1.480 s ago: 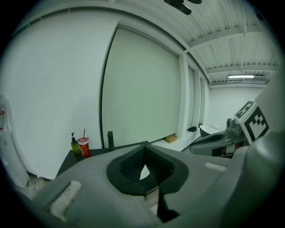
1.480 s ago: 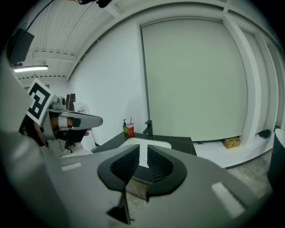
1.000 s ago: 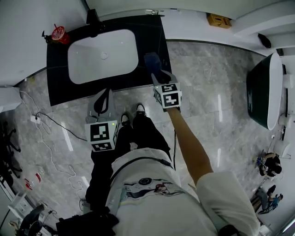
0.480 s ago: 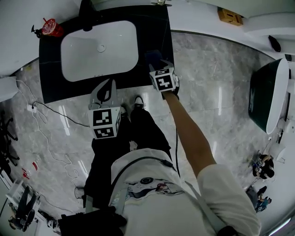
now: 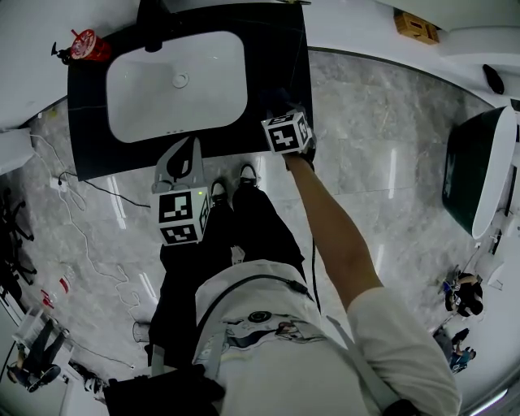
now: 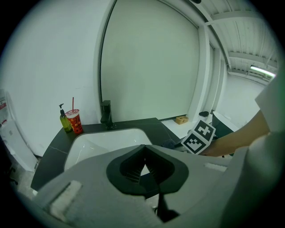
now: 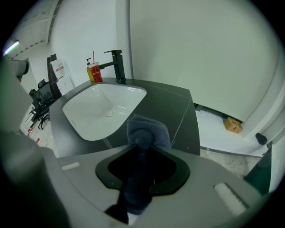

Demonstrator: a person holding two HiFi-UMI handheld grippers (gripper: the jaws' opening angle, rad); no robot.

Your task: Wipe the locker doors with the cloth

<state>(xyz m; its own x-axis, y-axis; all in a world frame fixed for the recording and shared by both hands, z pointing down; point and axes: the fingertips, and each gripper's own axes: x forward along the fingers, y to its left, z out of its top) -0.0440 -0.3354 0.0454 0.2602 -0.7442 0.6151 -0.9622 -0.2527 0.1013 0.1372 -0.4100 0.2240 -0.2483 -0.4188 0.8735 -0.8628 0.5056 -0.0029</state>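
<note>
A blue-grey cloth (image 7: 147,128) sticks up between the jaws of my right gripper (image 7: 142,143), which are closing on it; its tail hangs down behind them. In the head view the right gripper (image 5: 278,104) reaches over the front right corner of the black vanity top (image 5: 268,49), the cloth dark against it. My left gripper (image 5: 185,151) hovers at the vanity's front edge, below the white sink (image 5: 179,81). In the left gripper view the left gripper (image 6: 143,161) has its tips together with nothing in them. No locker door shows in any view.
A black faucet (image 5: 150,24), a red cup (image 5: 85,46) and a green soap bottle (image 6: 66,121) stand at the vanity's back. A dark bathtub (image 5: 475,162) lies to the right, a cardboard box (image 5: 413,26) by the far wall. Cables (image 5: 81,236) trail over the marble floor at left.
My right gripper has moved forward over the vanity's corner with the cloth. The left gripper has stayed near the front edge.
</note>
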